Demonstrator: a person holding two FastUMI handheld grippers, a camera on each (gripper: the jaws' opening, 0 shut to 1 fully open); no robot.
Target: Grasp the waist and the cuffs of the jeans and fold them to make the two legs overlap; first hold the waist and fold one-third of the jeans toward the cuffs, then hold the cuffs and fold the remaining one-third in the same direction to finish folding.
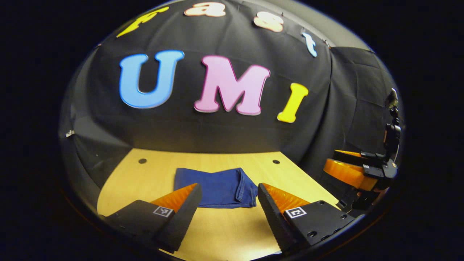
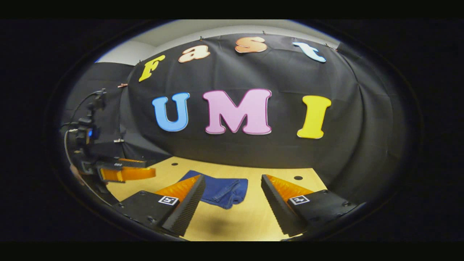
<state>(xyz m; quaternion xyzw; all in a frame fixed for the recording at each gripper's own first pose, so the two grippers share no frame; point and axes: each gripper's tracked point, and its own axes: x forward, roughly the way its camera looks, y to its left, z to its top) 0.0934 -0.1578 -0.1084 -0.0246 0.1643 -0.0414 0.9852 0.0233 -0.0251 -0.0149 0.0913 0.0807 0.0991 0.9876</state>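
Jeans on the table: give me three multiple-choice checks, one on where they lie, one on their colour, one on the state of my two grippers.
1. Where are the jeans?
A. Flat on the wooden table
B. Hanging from a gripper
C. On the floor

2. What colour are the jeans?
A. Black
B. Blue
C. Grey

3. What state are the left gripper and the right gripper in?
A. Both shut on the jeans
B. One shut, one open
C. Both open, holding nothing

Answers:
1 A, since they lie as a folded bundle on the tabletop.
2 B, since the cloth is plainly blue in both views.
3 C, since each pair of fingers stands wide apart, off the cloth.
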